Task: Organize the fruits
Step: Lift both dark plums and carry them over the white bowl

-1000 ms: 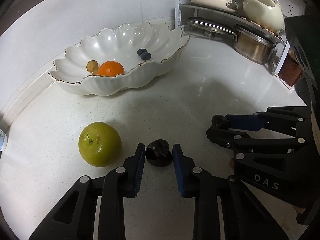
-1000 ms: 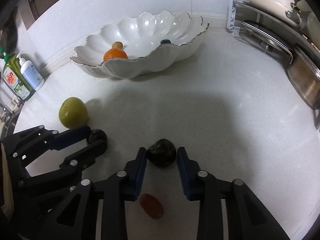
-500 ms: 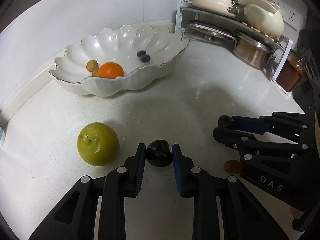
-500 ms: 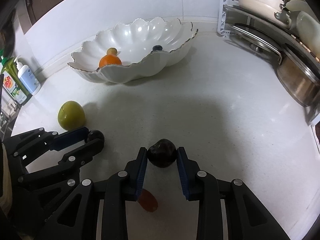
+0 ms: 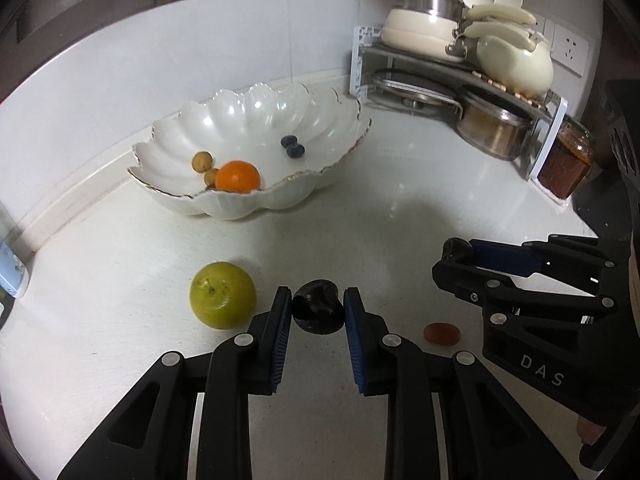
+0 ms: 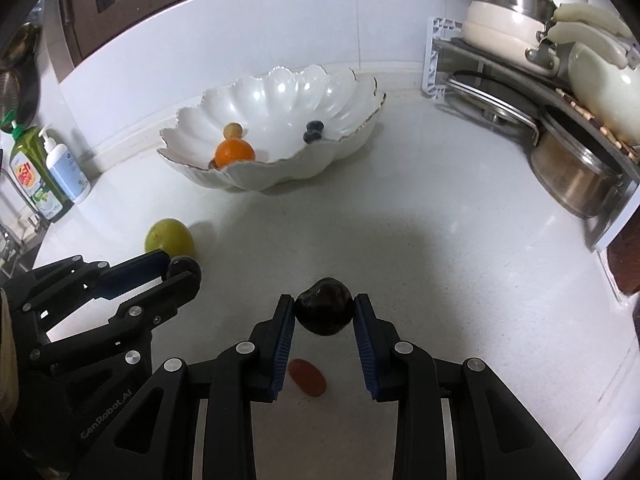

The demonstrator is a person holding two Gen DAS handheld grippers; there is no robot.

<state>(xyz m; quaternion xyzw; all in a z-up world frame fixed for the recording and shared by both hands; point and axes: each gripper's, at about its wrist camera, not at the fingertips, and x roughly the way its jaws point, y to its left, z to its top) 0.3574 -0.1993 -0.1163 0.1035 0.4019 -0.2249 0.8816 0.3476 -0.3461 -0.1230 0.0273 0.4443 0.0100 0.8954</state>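
My left gripper [image 5: 317,309] is shut on a small dark fruit [image 5: 318,312] and holds it above the counter. My right gripper [image 6: 325,312] is shut on a larger dark plum [image 6: 325,311], also lifted. A green apple [image 5: 222,300] lies just left of my left gripper. A small red fruit [image 5: 442,333] lies on the counter under my right gripper and shows in the right wrist view too [image 6: 307,376]. The white scalloped bowl [image 5: 320,184] farther back holds an orange [image 5: 237,176], two brown longans [image 5: 201,161] and two blueberries [image 5: 293,146].
A corner rack [image 5: 460,68] with pots, lids and a cream kettle stands at the back right. A jar of red sauce [image 5: 565,166] stands beside it. Soap bottles [image 6: 44,172] stand at the far left near the wall.
Both grippers have risen from the counter with their fruits held. The views now look down from higher up, and the red fruit shows clear of the right gripper.
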